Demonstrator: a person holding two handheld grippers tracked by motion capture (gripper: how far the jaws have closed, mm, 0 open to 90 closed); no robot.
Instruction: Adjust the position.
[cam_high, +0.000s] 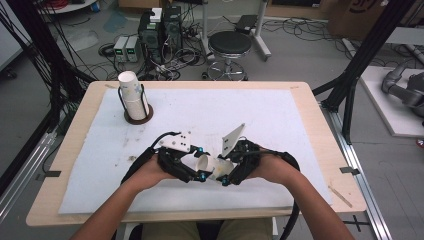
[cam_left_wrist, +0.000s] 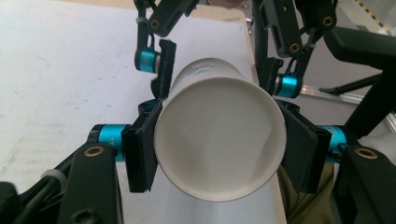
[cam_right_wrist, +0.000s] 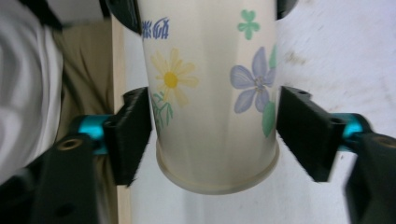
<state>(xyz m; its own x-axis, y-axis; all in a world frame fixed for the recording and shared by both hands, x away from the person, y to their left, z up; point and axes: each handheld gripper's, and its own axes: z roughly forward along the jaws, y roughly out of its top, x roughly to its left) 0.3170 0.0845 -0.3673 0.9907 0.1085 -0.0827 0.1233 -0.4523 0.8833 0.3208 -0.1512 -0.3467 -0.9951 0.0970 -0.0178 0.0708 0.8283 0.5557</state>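
Your left gripper (cam_left_wrist: 219, 154) is clamped on the paper cup (cam_left_wrist: 219, 140) near its mouth, holding it sideways above the white mat (cam_high: 280, 120); your right gripper (cam_right_wrist: 215, 135) brackets its base, pads slightly apart.

Materials check, my rig feed: paper, matt plastic, felt, wood.

Paper cup (cam_left_wrist: 219, 140) betw. my tongs looks like smooth coated paper, slight sheen, inside plain off-white, outside printed w/ flowers. Left gripper (cam_high: 197, 169) and right gripper (cam_high: 226, 176): matt black plastic jaws, pads (cam_right_wrist: 133, 140) ribbed and rubbery-looking, glossy teal metal-look sleeves at the joints. Under the tongs I see a white mat (cam_high: 280, 120), cloth or felt-like, fuzzy, matt, lightly scuffed. Table (cam_high: 310, 105) edge around it is pale wood, smooth. Far-left of the tongs, cup stack (cam_high: 132, 92) looks like paper too.
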